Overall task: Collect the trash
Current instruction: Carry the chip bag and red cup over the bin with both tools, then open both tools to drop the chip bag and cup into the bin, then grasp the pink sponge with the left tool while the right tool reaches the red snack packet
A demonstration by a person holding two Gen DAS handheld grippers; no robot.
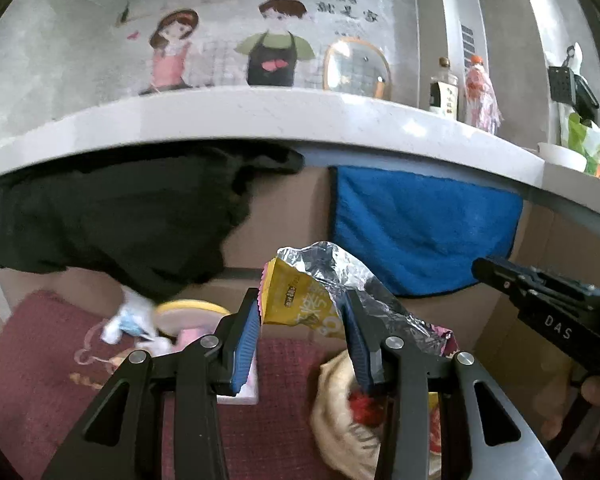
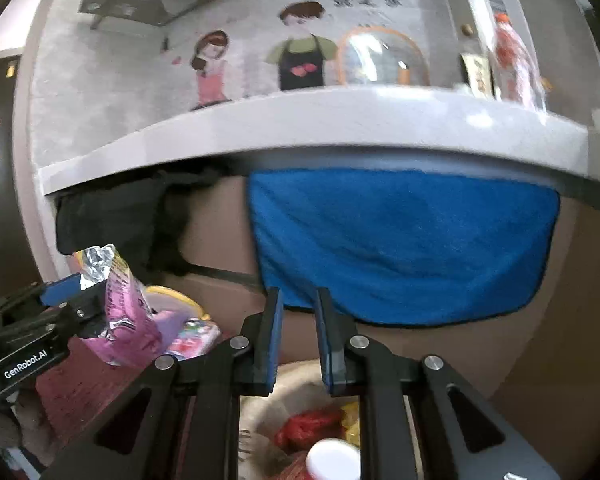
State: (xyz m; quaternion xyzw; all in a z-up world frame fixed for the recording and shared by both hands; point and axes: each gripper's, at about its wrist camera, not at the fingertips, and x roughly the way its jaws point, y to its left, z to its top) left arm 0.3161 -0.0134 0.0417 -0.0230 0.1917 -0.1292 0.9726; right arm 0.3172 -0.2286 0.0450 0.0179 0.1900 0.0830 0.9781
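My left gripper is shut on a crumpled snack wrapper, yellow with a silver foil inside and a pink edge, held up in the air. In the right wrist view that wrapper shows at the left, in the left gripper. My right gripper has its blue pads a narrow gap apart with nothing between them; its tip reaches in from the right of the left wrist view. Below both sits a beige bag holding red and yellow wrappers and a white cap.
More litter lies on a dark red mat: a white and blue crumpled piece, a yellow ring, a pink pack. Ahead, a white counter overhangs a blue towel, a black cloth and cardboard boxes.
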